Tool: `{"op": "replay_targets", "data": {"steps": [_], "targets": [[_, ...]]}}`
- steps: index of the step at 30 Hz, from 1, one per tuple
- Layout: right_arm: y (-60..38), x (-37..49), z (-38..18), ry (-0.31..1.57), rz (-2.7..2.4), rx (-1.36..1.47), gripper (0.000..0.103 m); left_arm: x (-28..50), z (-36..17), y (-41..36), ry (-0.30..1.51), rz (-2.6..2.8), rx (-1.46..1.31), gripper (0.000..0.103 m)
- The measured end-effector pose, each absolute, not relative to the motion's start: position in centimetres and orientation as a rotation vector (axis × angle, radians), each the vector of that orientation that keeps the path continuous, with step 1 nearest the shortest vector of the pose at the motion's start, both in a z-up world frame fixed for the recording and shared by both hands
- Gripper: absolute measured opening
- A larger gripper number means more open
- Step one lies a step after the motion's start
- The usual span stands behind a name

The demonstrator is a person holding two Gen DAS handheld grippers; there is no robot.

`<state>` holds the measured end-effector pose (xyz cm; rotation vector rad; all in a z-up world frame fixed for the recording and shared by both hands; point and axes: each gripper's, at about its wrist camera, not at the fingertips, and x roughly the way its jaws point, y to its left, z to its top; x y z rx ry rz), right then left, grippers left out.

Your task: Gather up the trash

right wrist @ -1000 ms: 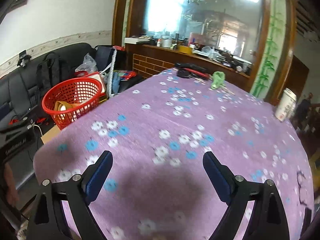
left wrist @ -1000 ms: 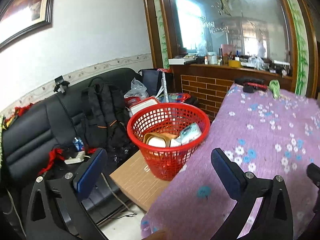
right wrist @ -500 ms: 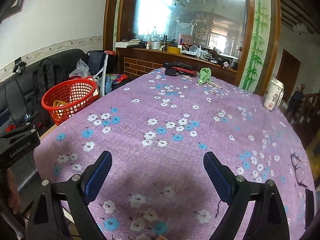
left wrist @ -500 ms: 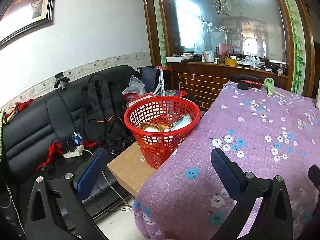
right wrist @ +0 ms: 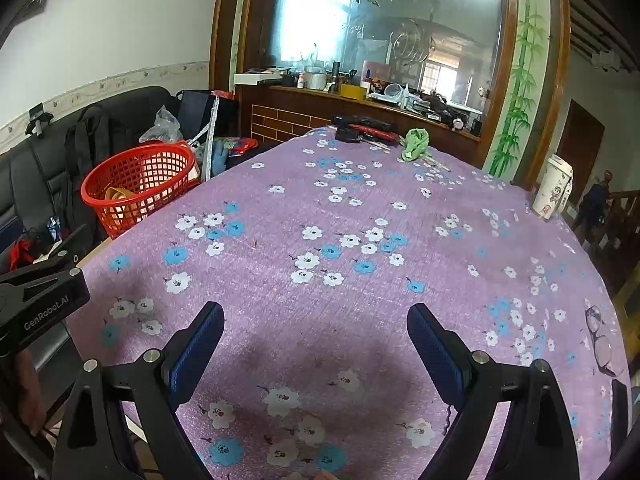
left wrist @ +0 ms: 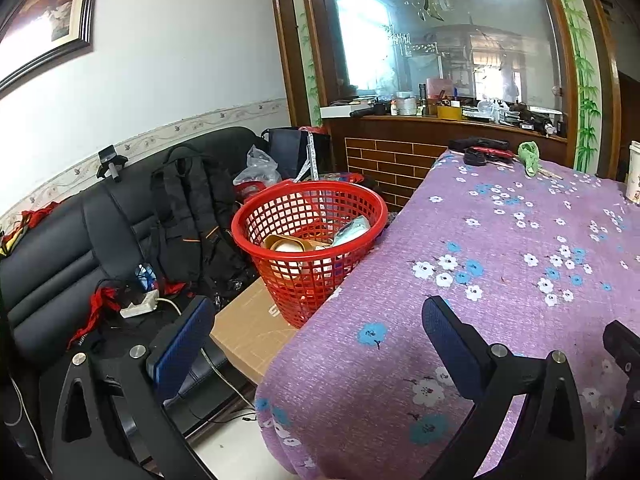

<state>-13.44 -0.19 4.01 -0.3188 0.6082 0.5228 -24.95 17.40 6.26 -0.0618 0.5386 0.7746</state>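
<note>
A red mesh basket (left wrist: pixel 308 236) stands on a cardboard box (left wrist: pixel 252 328) beside the table's left edge, holding a tan cup, a white item and a light blue packet. It also shows in the right wrist view (right wrist: pixel 140 184). My left gripper (left wrist: pixel 316 336) is open and empty, near the table's front left corner, short of the basket. My right gripper (right wrist: pixel 316 340) is open and empty above the purple flowered tablecloth (right wrist: pixel 360 264). The left gripper's body (right wrist: pixel 40 300) shows at the right view's left edge.
A black sofa (left wrist: pixel 60 248) with a backpack (left wrist: pixel 192 208) and cables lies left of the basket. At the table's far end are black and red items (right wrist: pixel 360 128) and a green cloth (right wrist: pixel 416 144). A white cup (right wrist: pixel 554 192) and glasses (right wrist: pixel 600 340) are at right.
Both grippers have pulled back and up from the table and basket. The basket now sits farther from the left gripper. Both stayed open and empty.
</note>
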Motion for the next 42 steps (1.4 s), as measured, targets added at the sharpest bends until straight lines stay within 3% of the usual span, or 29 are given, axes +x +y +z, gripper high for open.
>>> {"op": "replay_targets", "data": {"steps": [42], "targets": [[0.04, -13.2, 3.66, 0.617, 0.519, -0.329, 0.095, -24.6, 5.94, 17.46, 0.55, 0.759, -0.042, 0.103]]}}
